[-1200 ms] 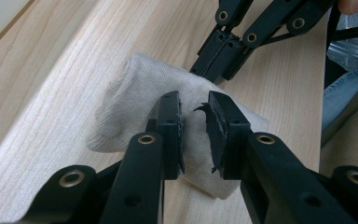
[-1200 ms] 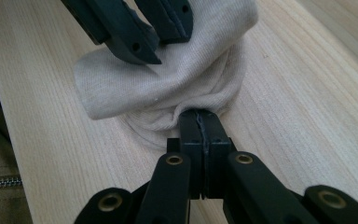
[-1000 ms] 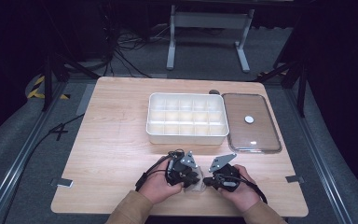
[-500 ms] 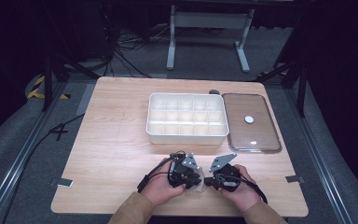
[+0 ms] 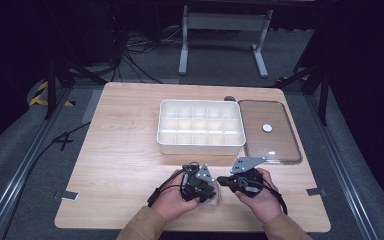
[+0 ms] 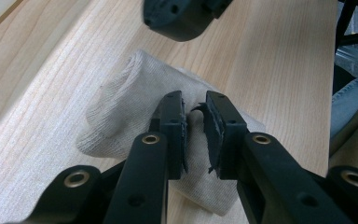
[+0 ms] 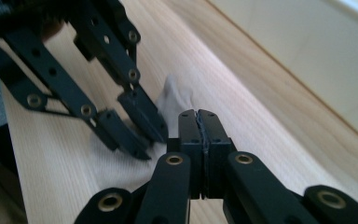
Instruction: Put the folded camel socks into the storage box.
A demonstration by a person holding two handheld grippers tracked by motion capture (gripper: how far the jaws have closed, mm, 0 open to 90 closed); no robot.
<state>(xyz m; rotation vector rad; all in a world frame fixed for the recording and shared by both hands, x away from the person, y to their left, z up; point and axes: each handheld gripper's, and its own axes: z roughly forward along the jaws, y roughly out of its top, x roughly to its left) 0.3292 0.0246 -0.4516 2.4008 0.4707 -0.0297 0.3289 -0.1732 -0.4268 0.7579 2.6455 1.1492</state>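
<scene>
Jaws: left gripper (image 6: 195, 123) slightly parted over a cloth (image 6: 121, 116), right gripper (image 7: 199, 128) clenched empty, near the pale wooden worktop's (image 5: 120, 150) front edge; dark room, grey floor (image 5: 10, 165).

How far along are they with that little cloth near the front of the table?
Early on. The tray has its lid off beside it, compartments bare. In hand: both hand-held grippers work the cloth; the left straddles a fold, jaws slightly apart, and the right is shut at its edge. Putting the cloth away remains.
</scene>
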